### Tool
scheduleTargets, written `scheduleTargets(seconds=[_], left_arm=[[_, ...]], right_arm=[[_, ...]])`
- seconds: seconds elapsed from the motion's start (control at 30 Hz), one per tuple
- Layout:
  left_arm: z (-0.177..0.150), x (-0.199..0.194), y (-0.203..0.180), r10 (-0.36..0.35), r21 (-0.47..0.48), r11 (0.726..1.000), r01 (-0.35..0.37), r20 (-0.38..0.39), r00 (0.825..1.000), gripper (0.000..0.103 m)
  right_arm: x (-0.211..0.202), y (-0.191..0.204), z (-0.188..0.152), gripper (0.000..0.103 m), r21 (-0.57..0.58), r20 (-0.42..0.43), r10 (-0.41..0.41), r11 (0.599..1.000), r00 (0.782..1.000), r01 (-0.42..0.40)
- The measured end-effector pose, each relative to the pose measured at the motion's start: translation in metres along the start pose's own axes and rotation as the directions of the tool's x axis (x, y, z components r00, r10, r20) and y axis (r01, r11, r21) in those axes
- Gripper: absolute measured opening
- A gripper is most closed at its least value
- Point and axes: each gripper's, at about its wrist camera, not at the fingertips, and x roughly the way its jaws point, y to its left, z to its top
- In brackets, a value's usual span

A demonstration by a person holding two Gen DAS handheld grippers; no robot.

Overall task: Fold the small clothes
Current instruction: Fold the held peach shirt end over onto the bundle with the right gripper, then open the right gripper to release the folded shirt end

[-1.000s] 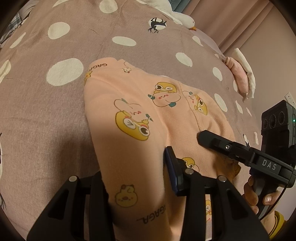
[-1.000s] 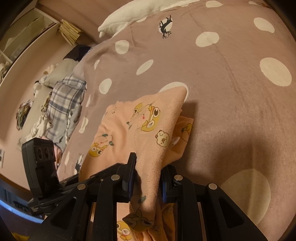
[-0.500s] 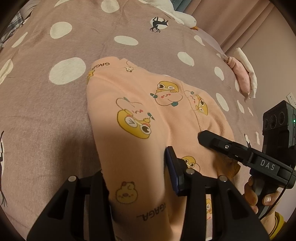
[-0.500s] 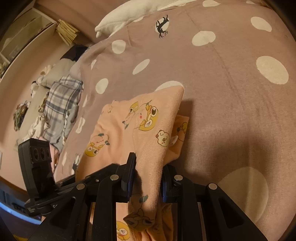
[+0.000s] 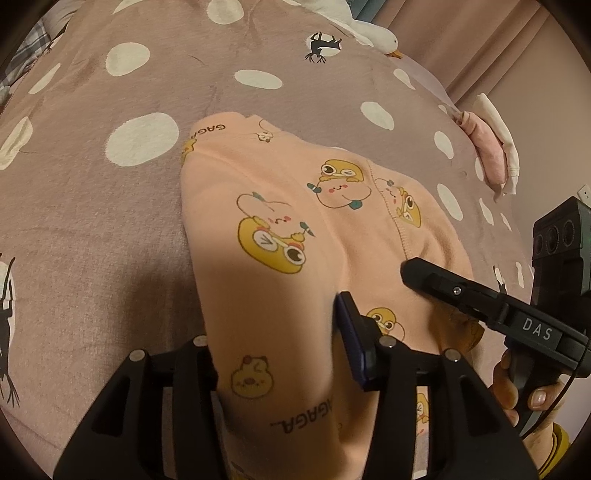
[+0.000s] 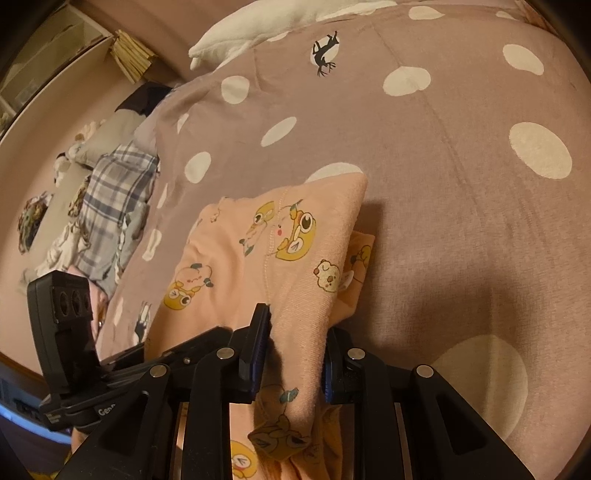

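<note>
Peach garment (image 5: 295, 236), apparently between both jaws.

I see bed filling both views, mauve blanket (image 5: 110, 229) with cream polka dots and small black animal prints. White pillow (image 6: 258, 26) at 12 o'clock in right view. Pinkish curtain (image 5: 461, 40) at 1 o'clock in left view, plain wall (image 5: 546, 155) with socket (image 5: 584, 192) at 3 o'clock. Shelf unit (image 6: 55, 48) with stacked books (image 6: 131, 55) at 10 o'clock in right view. Plaid fabric (image 6: 110, 199) and clutter at 9 o'clock. Warm, dim light.
</note>
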Motion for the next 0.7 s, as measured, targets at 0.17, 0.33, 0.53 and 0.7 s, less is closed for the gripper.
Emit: scheduleTargets(seconds=[0.17, 0.33, 0.53, 0.7], left_arm=[[0.0002, -0.0007, -0.0002, 0.01, -0.002, 1.0, -0.01, -0.002, 1.0, 0.051], [-0.0001, -0.0014, -0.001, 0.027, -0.001, 1.0, -0.027, -0.001, 1.0, 0.056], [-0.0021, -0.0024, -0.0012, 0.036, -0.002, 0.999, -0.036, -0.002, 0.999, 0.057], [-0.0031, -0.0031, -0.0004, 0.045, -0.008, 0.999, -0.045, -0.001, 0.999, 0.061]], right_arm=[[-0.0003, 0.0025, -0.0003, 0.022, -0.01, 0.001, -0.013, 1.0, 1.0, 0.013], [-0.0004, 0.0037, -0.0003, 0.022, -0.014, 0.0, -0.022, 1.0, 1.0, 0.022], [-0.0001, 0.0082, -0.0005, 0.023, -0.036, 0.006, -0.054, 0.998, 0.999, 0.054], [0.0003, 0.0089, -0.0001, 0.025, -0.04, 0.006, -0.068, 0.997, 0.998, 0.068]])
